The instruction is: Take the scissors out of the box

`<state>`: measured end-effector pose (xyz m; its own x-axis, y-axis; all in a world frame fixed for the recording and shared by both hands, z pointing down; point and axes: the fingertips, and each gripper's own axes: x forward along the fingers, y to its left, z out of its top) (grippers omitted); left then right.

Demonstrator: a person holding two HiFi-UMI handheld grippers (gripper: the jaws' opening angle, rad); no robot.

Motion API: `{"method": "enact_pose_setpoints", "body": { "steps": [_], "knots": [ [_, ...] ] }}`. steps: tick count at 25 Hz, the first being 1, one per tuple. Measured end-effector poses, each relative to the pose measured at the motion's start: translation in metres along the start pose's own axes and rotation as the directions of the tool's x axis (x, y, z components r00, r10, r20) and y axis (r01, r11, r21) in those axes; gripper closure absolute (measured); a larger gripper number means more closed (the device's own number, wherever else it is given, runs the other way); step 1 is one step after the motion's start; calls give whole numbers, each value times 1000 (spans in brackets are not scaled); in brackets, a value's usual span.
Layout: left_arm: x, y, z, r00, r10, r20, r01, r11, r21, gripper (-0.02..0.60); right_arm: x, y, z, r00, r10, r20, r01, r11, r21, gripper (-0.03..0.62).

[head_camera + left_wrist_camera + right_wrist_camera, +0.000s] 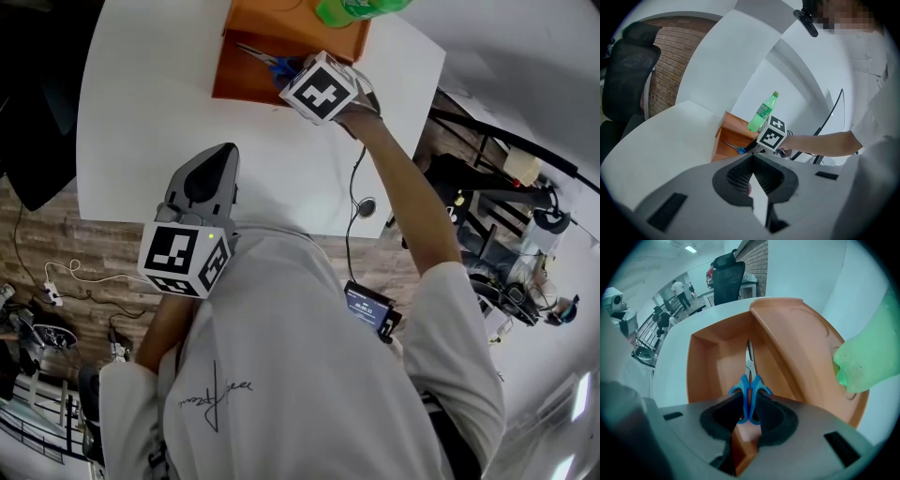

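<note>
**tinkerfan:** ok, where are the scissors (750, 394) sitting right now?

**benchrat:** They're lying inside the orange box (708, 362). In the right gripper view, the blades are pointing up toward the box's far wall and the blue handles are facing the camera at the middle of the frame. The right gripper (749, 405) is reaching steeply down into the box. Its two jaws are pressing on the blue handles from both sides, so it's clamping them. The scissors are sitting within the box walls, not clear of them.

**tinkerfan:** and the other one?

**benchrat:** The left gripper (217, 161) is hanging at the lower left of the head view, over the near edge of the white counter (141, 112) and well apart from the box. Its jaws are sitting together with nothing between them. It's pointing toward the box, which is showing up in the middle of its own view.

**tinkerfan:** what else is hanging around there?

**benchrat:** A green bottle (761, 115) is standing upright just beside the box, showing above it in the left gripper view. In the head view it's poking in at the top edge of the frame. I can't tell if it's resting on the box or on the counter behind it. The right gripper's marker cube (771, 132) is covering part of the box's right side in that left view. A black office chair (628, 70) is sitting at the upper left of that frame.
</note>
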<state>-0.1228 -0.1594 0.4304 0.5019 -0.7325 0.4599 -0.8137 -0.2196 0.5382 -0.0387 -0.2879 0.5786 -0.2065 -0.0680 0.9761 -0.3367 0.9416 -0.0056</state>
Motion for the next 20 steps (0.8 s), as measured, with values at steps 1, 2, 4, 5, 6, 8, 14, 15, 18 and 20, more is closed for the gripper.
{"method": "enact_pose_setpoints", "body": {
  "steps": [1, 2, 4, 5, 6, 8, 14, 15, 18, 20],
  "knots": [
    [0, -1, 0, 1000, -1, 1, 1, 1000, 3, 574, 0, 0, -2, 1000, 5, -7, -5, 1000, 17, 496],
    [0, -1, 1, 1000, -2, 2, 2, 1000, 7, 574, 0, 0, -4, 1000, 11, -14, -10, 1000, 29, 496],
    [-3, -1, 3, 1000, 2, 9, -2, 1000, 14, 574, 0, 2, -3, 999, 26, -19, -25, 999, 41, 496],
    [-5, 1, 4, 1000, 6, 13, -6, 1000, 13, 574, 0, 4, -2, 999, 34, -19, -34, 998, 45, 496],
    [-7, 2, 5, 1000, 11, 16, -12, 1000, 12, 574, 0, 5, -1, 999, 42, -17, -41, 998, 50, 496],
    [-8, 3, 6, 1000, 20, 19, -20, 1000, 10, 574, -4, 7, -2, 999, 52, -12, -51, 997, 59, 497],
    [-9, 4, 8, 999, 36, 27, -36, 999, 15, 574, -13, 2, 3, 998, 37, 42, -39, 998, 46, 497],
    [-10, 4, 8, 999, 37, 30, -37, 999, 16, 574, -14, 3, 3, 998, 35, 47, -37, 998, 47, 497],
    [-10, 1, 9, 999, 34, 35, -35, 999, 24, 574, -19, 3, 2, 998, 25, 60, -27, 999, 46, 497],
    [-9, -3, 9, 999, 32, 39, -33, 999, 27, 574, -24, 2, -2, 998, 17, 62, -20, 999, 47, 497]
  ]
}}
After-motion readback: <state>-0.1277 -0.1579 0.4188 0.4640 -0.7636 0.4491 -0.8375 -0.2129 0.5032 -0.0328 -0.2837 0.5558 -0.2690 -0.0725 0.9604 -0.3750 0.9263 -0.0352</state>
